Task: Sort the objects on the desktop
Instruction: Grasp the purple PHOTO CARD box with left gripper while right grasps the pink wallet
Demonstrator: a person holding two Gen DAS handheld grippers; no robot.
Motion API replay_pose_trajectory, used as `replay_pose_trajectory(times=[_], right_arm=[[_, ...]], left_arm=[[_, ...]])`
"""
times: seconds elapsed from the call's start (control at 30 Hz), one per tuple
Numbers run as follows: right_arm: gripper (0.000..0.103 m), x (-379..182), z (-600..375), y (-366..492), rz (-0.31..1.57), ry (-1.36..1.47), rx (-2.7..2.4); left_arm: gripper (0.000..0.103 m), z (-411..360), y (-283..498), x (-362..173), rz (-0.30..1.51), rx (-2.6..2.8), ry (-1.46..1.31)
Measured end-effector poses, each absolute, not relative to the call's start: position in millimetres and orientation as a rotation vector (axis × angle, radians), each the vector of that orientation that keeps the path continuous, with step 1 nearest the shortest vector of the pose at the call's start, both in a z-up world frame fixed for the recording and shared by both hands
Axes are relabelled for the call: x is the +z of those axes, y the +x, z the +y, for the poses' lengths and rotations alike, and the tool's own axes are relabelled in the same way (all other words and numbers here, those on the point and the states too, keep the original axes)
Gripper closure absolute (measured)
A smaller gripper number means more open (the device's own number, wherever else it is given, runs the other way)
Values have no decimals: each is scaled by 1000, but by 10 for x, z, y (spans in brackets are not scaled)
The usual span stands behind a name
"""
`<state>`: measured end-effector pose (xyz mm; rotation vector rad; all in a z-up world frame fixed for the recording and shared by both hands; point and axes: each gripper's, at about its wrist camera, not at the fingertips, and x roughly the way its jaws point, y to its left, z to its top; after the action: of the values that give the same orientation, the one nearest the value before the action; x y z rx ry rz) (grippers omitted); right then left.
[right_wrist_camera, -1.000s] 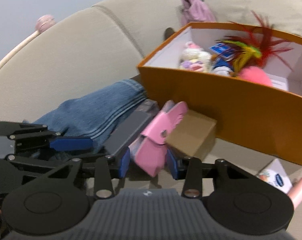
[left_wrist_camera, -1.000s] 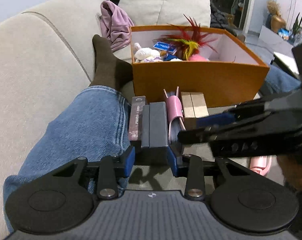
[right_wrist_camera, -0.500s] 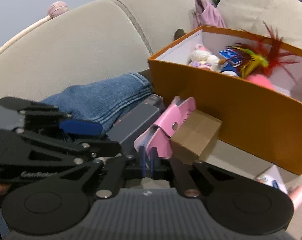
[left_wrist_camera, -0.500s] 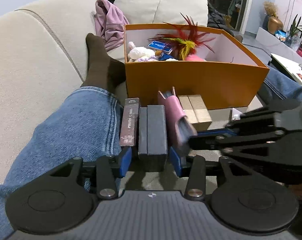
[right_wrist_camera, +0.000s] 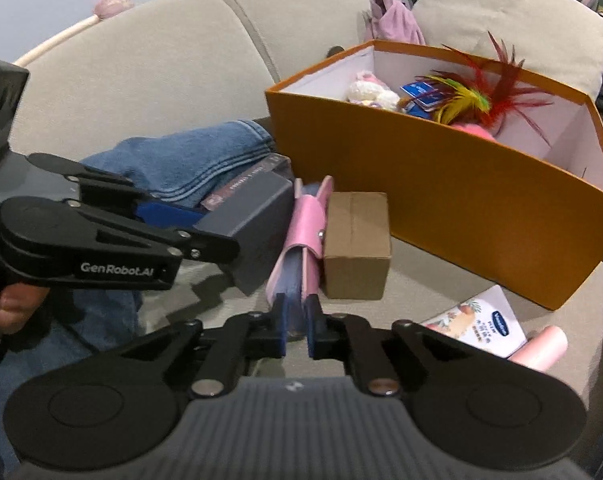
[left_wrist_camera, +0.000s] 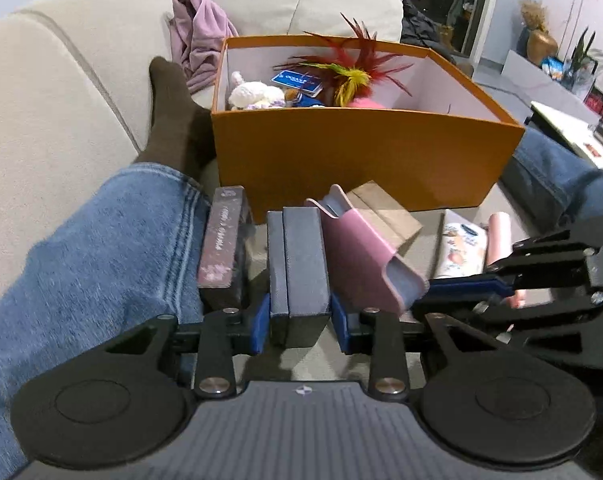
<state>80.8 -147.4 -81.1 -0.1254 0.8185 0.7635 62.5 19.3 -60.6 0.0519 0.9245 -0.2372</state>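
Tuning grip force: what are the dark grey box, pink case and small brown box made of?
Dark grey box: likely rigid board, matte finish, sharp edges. Pink case: probably faux leather, soft sheen, snap stud on its flap. Small brown box: plain kraft cardboard, taped seam.

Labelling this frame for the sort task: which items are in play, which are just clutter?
In play:
left gripper on dark grey box
right gripper on pink case
orange box
cardboard box
maroon box

Lying about:
purple cloth
cushion
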Motion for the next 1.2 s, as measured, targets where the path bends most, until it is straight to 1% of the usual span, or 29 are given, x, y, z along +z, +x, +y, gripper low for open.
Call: replay_pose_trajectory(times=[0.03,0.07,0.1,0.27,0.37,0.5,0.57,0.6,0.63,0.77,0.8,0.83,0.87,0.9,0.97,1.0,1.03,1.2], right_arm=[[72,-806,-1465,782,812,-130,779],[65,-807,-1443,763,807,-140,789],[63,-818,-1414,748,803,-157,790],[64,-981,-1278,761,779,-261,722],[66,-1011,-1271,777,773,-253,706],[66,-1020,-1307,787,746,-258,664],[78,-1022,-1329,804,742,-268,620],[98,-1022,-1344,810,744,-275,598],[103,-1020,-1363,824,744,-279,578],[103,-977,-1484,834,750,-250,564],[103,-955,-1506,820,743,-252,566],[103,-926,-1536,805,733,-249,576],[103,-891,-1565,785,716,-236,594],[99,-859,-1587,766,700,-222,611],[87,-805,-1580,748,672,-215,615],[68,-794,-1572,750,664,-212,620],[66,-802,-1542,756,664,-212,621],[66,-881,-1446,827,696,-204,609]], left_arm=[[66,196,612,-599,929,-241,34],[66,199,601,-599,933,-246,17],[66,199,593,-602,939,-253,0],[64,211,580,-613,968,-305,-86],[64,204,587,-626,972,-342,-132],[64,199,601,-638,972,-357,-153],[64,208,594,-631,967,-339,-155],[64,208,590,-621,964,-328,-147],[64,210,578,-607,962,-318,-137],[63,216,550,-563,947,-302,-120],[59,214,544,-545,940,-302,-114],[51,213,541,-527,933,-302,-108],[50,215,543,-509,925,-300,-101],[50,220,542,-488,916,-290,-92],[50,255,546,-445,901,-267,-84],[50,283,545,-418,891,-252,-82],[50,314,553,-391,881,-238,-82],[50,363,650,-392,885,-150,14]])
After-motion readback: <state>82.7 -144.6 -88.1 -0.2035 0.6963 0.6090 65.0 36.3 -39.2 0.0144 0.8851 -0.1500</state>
